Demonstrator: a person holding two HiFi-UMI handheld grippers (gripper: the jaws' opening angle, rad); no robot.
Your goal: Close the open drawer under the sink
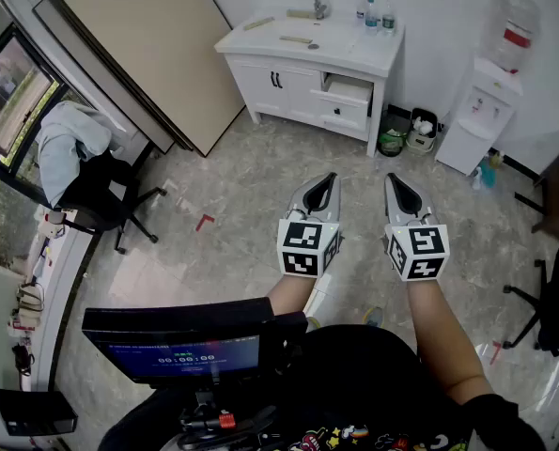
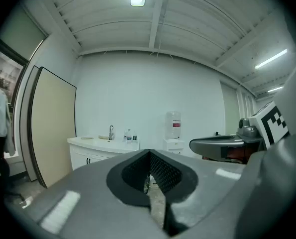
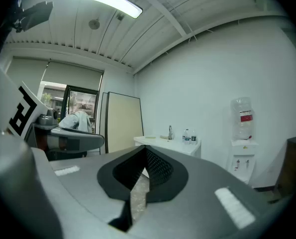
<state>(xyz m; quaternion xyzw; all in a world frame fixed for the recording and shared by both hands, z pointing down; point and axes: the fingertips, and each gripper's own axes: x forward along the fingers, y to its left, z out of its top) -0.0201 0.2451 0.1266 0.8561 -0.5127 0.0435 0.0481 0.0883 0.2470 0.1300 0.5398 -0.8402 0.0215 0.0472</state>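
Note:
The white sink cabinet stands against the far wall, a good way across the floor from me. Its upper right drawer is pulled out. Both grippers hang in mid-air in front of me, pointing toward the cabinet. The left gripper has its jaws together with nothing between them, and so does the right gripper. In the left gripper view the cabinet shows small beyond the shut left gripper. From the right gripper view the cabinet sits past the shut right gripper.
A water dispenser stands right of the cabinet, with a bin between them. A large beige board leans on the left wall. An office chair with clothes is at left, and a screen is right below me.

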